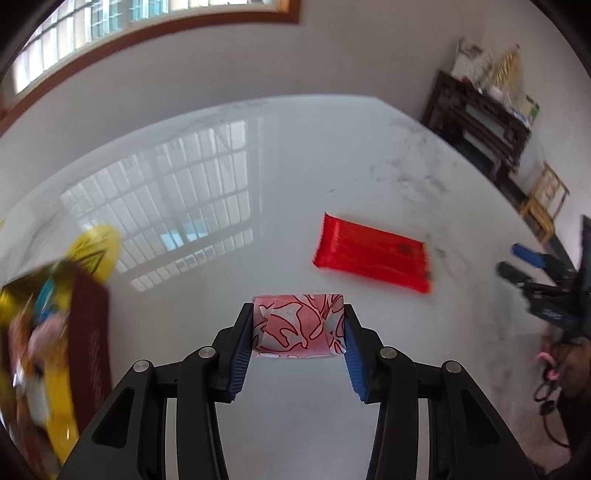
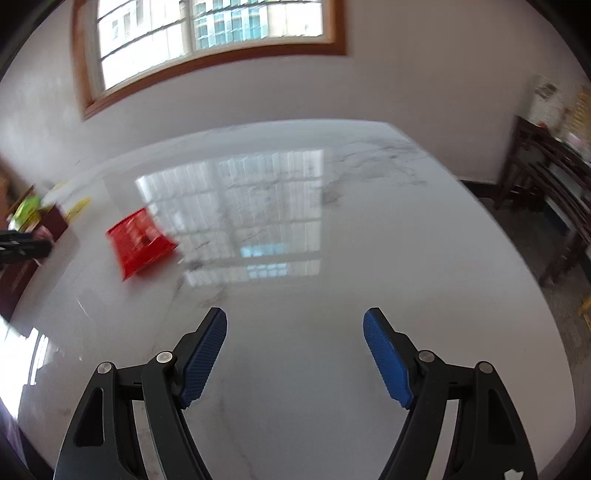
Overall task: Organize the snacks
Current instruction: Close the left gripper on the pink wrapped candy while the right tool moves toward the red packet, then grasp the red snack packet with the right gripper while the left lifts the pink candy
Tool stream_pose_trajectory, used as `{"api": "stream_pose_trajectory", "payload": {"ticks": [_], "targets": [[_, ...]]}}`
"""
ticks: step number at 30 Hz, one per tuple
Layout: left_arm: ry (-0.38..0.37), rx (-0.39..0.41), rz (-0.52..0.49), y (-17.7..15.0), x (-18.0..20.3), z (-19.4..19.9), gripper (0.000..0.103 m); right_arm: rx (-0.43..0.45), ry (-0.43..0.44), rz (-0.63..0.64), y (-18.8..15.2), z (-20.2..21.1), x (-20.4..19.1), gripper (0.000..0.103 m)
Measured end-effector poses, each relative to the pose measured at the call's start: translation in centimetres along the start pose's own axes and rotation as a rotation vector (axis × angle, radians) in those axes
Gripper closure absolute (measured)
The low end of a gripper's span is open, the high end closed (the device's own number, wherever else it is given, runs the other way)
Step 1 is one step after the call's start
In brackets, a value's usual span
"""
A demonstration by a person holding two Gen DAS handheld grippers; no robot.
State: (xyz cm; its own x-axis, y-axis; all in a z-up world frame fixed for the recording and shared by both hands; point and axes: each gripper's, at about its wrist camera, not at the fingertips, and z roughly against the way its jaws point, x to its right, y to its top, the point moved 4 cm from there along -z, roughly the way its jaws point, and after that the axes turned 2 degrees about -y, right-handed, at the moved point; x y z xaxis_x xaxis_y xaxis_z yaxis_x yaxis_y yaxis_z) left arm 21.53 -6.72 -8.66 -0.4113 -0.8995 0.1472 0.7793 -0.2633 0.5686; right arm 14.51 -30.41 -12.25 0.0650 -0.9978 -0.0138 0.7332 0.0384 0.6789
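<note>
My left gripper (image 1: 298, 325) is shut on a pink-and-white patterned snack packet (image 1: 298, 326), held above the white marble table (image 1: 207, 122). A red snack packet (image 1: 371, 254) lies flat on the table ahead and to the right; it also shows in the right wrist view (image 2: 138, 242). A dark red box (image 1: 90, 339) holding yellow and mixed snack packets (image 1: 33, 343) stands at the left; it shows at the far left of the right wrist view (image 2: 22, 254). My right gripper (image 2: 294, 354) is open and empty over the table, and shows at the right edge of the left wrist view (image 1: 524, 264).
A dark wooden sideboard (image 1: 476, 122) with items on top stands by the wall at the right, with a small wooden stool (image 1: 546, 206) near it. A window (image 2: 207, 33) is above the table's far edge. Cables (image 1: 554, 391) lie on the floor at the right.
</note>
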Motion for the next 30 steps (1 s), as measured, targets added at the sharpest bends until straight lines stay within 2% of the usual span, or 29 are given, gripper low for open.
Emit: {"api": "stream_pose_trajectory", "payload": {"ticks": [3, 5, 9, 14, 17, 19, 22, 25, 27, 30], "targets": [[0.003, 0.015, 0.022, -2.0, 0.7, 3.4, 0.057, -0.013, 0.115, 0.11, 1.1, -0.1, -3.1, 0.029], [-0.001, 0.021, 0.032, -3.3, 1.0, 5.6, 0.057, -0.003, 0.156, 0.188, 2.5, -0.6, -5.3, 0.029], [0.019, 0.043, 0.056, -5.0, 0.8, 9.4, 0.057, -0.038, 0.226, 0.335, 5.4, -3.0, -9.4, 0.029], [0.042, 0.077, 0.11, -6.4, 0.3, 13.2, 0.057, -0.101, 0.284, 0.416, 7.6, -6.2, -12.5, 0.029], [0.065, 0.095, 0.135, -7.0, -0.4, 14.7, 0.057, -0.178, 0.325, 0.429, 8.1, -7.9, -13.7, 0.029], [0.085, 0.1, 0.147, -7.4, -1.0, 15.6, 0.057, -0.217, 0.277, 0.462, 7.6, -8.9, -14.2, 0.029], [0.102, 0.107, 0.165, -8.0, -1.8, 16.5, 0.057, -0.222, 0.266, 0.459, 7.5, -8.7, -14.4, 0.032], [0.118, 0.112, 0.186, -8.9, -2.9, 17.4, 0.057, -0.233, 0.223, 0.414, 7.8, -8.4, -14.4, 0.056], [0.125, 0.112, 0.201, -9.2, -3.4, 17.5, 0.057, -0.227, 0.191, 0.434, 7.2, -7.8, -14.9, 0.06], [0.127, 0.116, 0.223, -9.8, -4.0, 17.7, 0.057, -0.209, 0.191, 0.431, 6.0, -6.5, -15.1, 0.06]]}}
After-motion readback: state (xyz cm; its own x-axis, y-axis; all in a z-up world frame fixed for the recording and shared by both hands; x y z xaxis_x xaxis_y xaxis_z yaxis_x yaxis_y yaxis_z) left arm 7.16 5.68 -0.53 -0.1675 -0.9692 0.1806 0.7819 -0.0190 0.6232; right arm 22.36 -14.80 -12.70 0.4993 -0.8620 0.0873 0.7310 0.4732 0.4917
